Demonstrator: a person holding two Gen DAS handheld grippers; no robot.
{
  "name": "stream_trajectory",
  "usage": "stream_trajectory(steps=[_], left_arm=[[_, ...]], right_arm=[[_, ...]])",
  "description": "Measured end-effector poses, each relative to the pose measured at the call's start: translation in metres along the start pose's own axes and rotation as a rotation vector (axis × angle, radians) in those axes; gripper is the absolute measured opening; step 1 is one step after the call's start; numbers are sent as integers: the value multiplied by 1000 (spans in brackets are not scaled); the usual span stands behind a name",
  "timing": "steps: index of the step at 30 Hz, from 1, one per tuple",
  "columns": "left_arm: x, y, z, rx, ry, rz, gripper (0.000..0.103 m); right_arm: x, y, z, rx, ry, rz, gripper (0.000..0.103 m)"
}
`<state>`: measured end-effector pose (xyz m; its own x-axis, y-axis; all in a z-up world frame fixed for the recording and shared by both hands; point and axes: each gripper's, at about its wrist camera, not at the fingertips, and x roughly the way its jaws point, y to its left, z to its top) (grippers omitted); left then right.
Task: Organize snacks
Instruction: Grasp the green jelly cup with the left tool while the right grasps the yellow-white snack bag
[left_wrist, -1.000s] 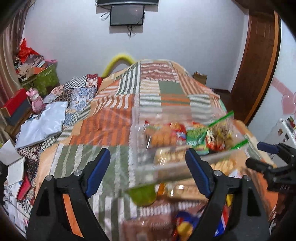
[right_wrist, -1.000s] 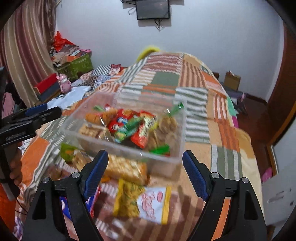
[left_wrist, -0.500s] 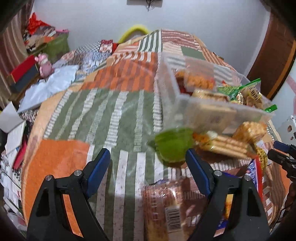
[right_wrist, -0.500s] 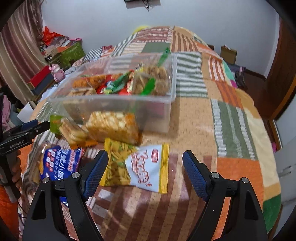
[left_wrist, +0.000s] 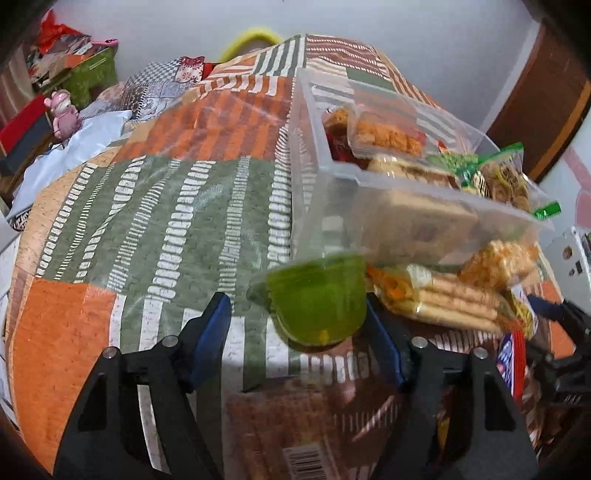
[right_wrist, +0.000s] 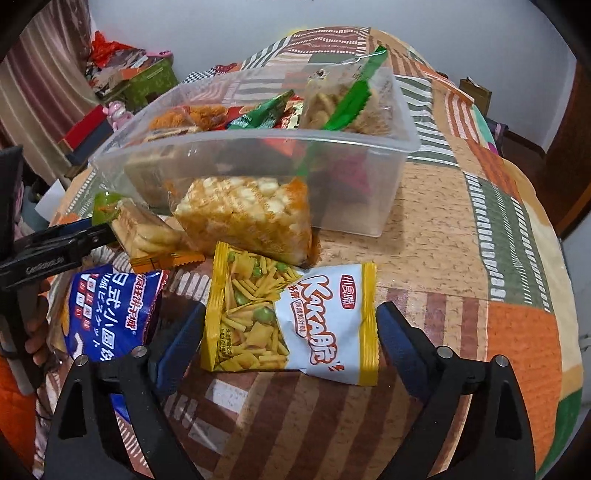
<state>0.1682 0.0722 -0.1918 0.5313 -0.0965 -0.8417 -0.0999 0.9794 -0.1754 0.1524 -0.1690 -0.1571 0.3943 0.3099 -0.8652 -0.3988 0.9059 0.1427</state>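
Note:
A clear plastic bin (right_wrist: 376, 147) (left_wrist: 317, 206) holding several snack packs sits on the patchwork bed cover. My left gripper (left_wrist: 297, 325) is open, its fingers either side of a green jelly cup (left_wrist: 317, 299) that lies by the bin's near corner. My right gripper (right_wrist: 290, 332) is open, low over a yellow and white Kaka snack bag (right_wrist: 291, 325), a finger on each side of it. A clear pack of orange crackers (right_wrist: 247, 218) leans on the bin. A biscuit pack (right_wrist: 147, 232) (left_wrist: 454, 299) and a blue biscuit bag (right_wrist: 107, 310) lie to its left.
A brown wrapped pack with a barcode (left_wrist: 295, 432) lies under my left gripper. The left gripper also shows in the right wrist view (right_wrist: 66, 243), held by a hand. Boxes and a pink toy (left_wrist: 62, 114) crowd the far left. A wooden door (left_wrist: 546, 110) stands at the right.
Both grippers have dropped lower and moved closer to the snacks beside the bin. The green cup now lies between my left fingers and the Kaka bag between my right fingers.

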Motion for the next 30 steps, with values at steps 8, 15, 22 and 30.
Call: stream_trajectory(steps=[8, 15, 22, 30], left_arm=[[1, -6, 6, -19, -20, -15, 54], [-6, -5, 2, -28, -28, -35, 48], [-25, -5, -6, -33, -56, -34, 47], [-48, -3, -10, -33, -97, -32, 47]], right_arm=[[-2, -4, -1, 18, -25, 12, 87], [-8, -10, -2, 47, -47, 36, 65], [-14, -8, -5, 45, -65, 25, 57], [-27, -13, -7, 59, -93, 19, 55]])
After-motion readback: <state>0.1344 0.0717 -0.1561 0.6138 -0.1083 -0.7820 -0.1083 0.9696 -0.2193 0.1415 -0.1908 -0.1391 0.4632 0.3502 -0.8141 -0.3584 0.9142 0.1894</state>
